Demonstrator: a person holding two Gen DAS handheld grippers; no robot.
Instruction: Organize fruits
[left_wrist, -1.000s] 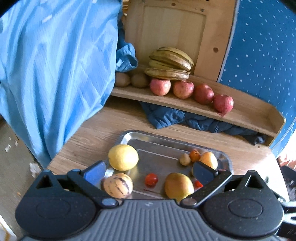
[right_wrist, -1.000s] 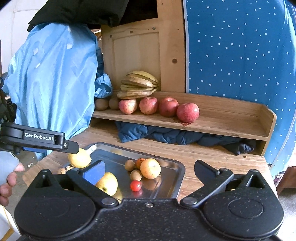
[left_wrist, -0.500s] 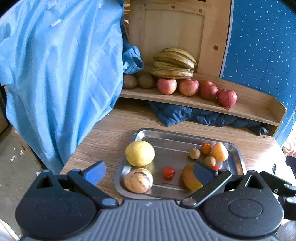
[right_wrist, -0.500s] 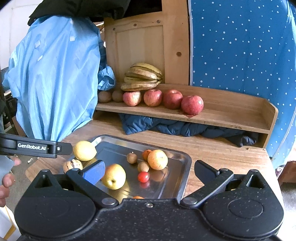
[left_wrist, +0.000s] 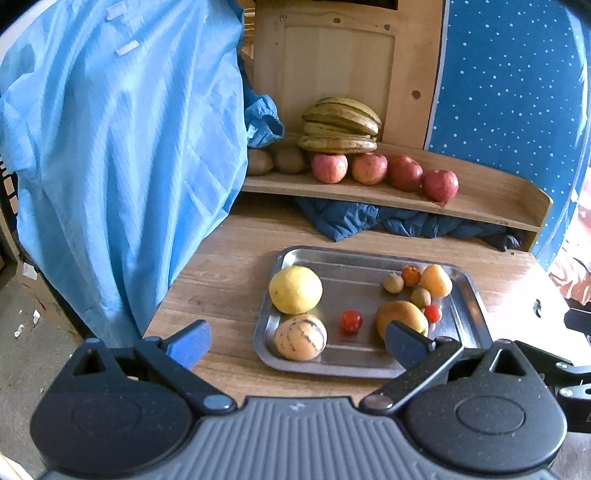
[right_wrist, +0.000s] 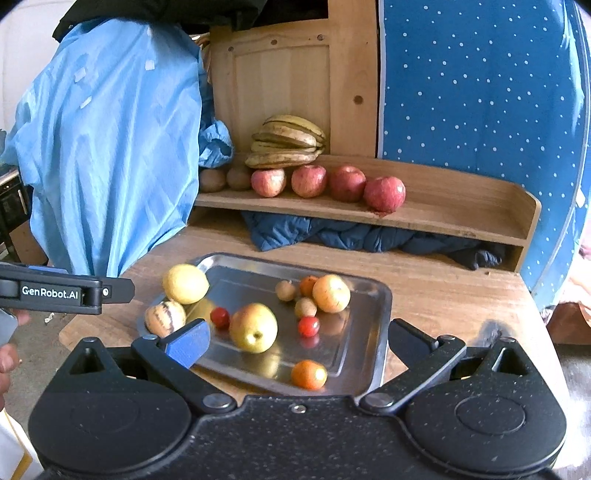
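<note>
Wooden bench (left_wrist: 229, 266) carried a shelf (left_wrist: 480, 192) already lined with bananas (left_wrist: 340, 125) and apples (left_wrist: 384, 171); the tray (left_wrist: 354, 369) held loose fruit yet unsorted. Left gripper (left_wrist: 295, 341) and right gripper (right_wrist: 295, 341) hung spread, empty.

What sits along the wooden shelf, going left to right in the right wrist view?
Two brown kiwis → banana bunch, resting behind and above → four red apples in a row: first, second, third, fourth → bare wooden shelf up to its raised end.
</note>
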